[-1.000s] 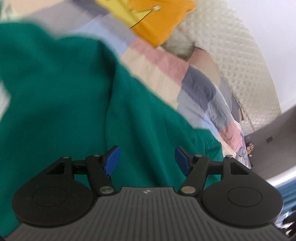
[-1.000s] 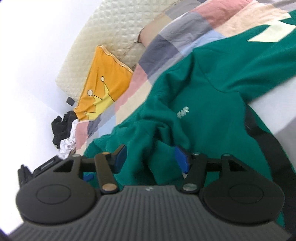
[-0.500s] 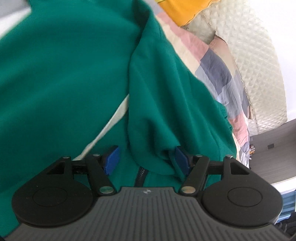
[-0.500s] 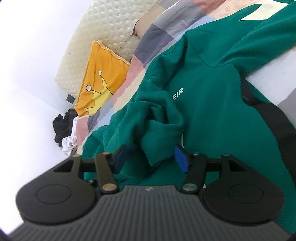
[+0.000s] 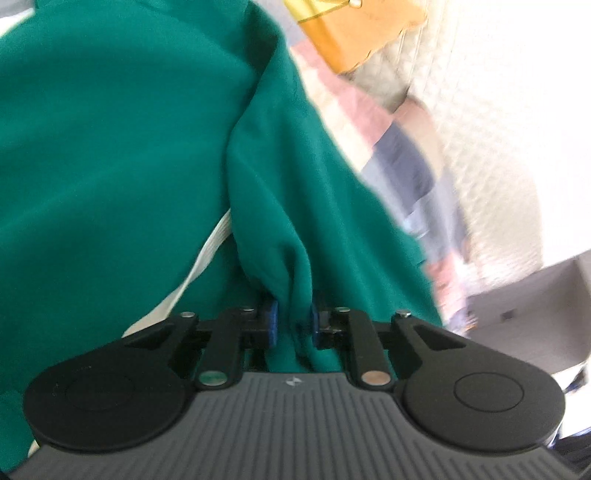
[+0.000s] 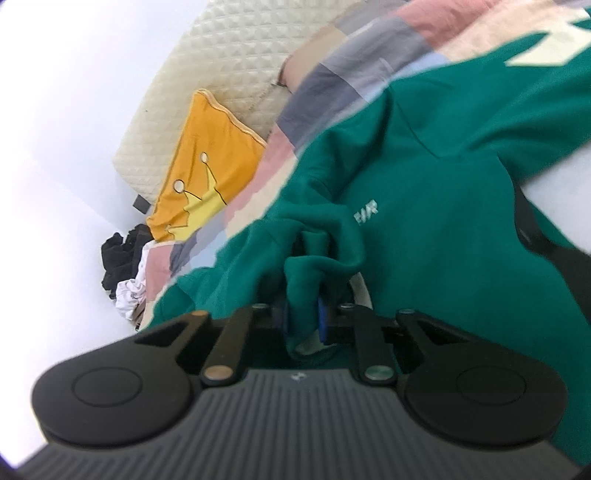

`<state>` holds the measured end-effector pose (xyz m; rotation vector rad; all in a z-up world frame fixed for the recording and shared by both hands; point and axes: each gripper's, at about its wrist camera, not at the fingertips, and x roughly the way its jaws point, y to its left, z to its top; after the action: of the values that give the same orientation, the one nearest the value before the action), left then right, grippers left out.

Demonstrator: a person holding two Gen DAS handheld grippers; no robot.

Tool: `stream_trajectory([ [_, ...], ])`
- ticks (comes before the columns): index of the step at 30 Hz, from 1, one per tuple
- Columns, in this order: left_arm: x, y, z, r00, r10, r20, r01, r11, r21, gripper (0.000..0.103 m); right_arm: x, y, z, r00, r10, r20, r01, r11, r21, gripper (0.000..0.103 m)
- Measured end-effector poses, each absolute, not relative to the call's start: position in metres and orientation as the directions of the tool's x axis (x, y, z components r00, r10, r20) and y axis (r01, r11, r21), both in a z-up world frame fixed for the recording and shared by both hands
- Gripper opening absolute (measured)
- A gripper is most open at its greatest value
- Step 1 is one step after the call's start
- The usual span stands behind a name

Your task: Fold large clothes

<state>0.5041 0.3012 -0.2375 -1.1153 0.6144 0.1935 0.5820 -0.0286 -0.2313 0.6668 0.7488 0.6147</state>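
Note:
A large green sweatshirt lies spread on a bed with a patchwork checked cover. My left gripper is shut on a bunched fold of the green fabric, beside a cream stripe. In the right wrist view the sweatshirt shows small white lettering on its chest. My right gripper is shut on another bunched fold of the green cloth near that lettering.
An orange cushion with a yellow crown lies by the quilted cream headboard; it also shows in the left wrist view. Black and white clothes are piled at the bed's corner. A black strip crosses the sweatshirt.
Both grippers were open over the sweatshirt and have closed on folds of the green fabric. The views have shifted closer to the cloth.

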Motion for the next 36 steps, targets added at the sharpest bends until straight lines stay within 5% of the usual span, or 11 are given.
stream_trajectory([
  [6, 0.465, 0.340, -0.196, 0.911, -0.162, -0.379, -0.308, 0.343, -0.887, 0.017, 0.565, -0.029, -0.192, 0.568, 0.766, -0.300, -0.338, 0.550, 0.764, 0.015],
  [11, 0.431, 0.372, -0.183, 0.925, -0.134, -0.356, -0.306, 0.294, -0.906, 0.017, 0.541, -0.028, -0.162, 0.556, 0.780, -0.286, -0.377, 0.544, 0.750, 0.015],
  [24, 0.441, 0.365, -0.218, 0.685, -0.142, -0.715, -0.587, 0.474, -0.657, 0.018, 0.509, -0.018, -0.219, 0.483, 0.659, -0.577, -0.250, 0.735, 0.630, 0.015],
  [31, 0.452, 0.359, -0.234, 0.625, -0.130, -0.770, -0.605, 0.543, -0.582, 0.022, 0.508, -0.022, -0.244, 0.442, 0.626, -0.643, -0.189, 0.765, 0.616, 0.016],
  [36, 0.455, 0.348, -0.214, 0.620, -0.065, -0.782, -0.588, 0.621, -0.518, 0.061, 0.509, -0.021, -0.228, 0.434, 0.620, -0.653, -0.198, 0.773, 0.602, 0.030],
])
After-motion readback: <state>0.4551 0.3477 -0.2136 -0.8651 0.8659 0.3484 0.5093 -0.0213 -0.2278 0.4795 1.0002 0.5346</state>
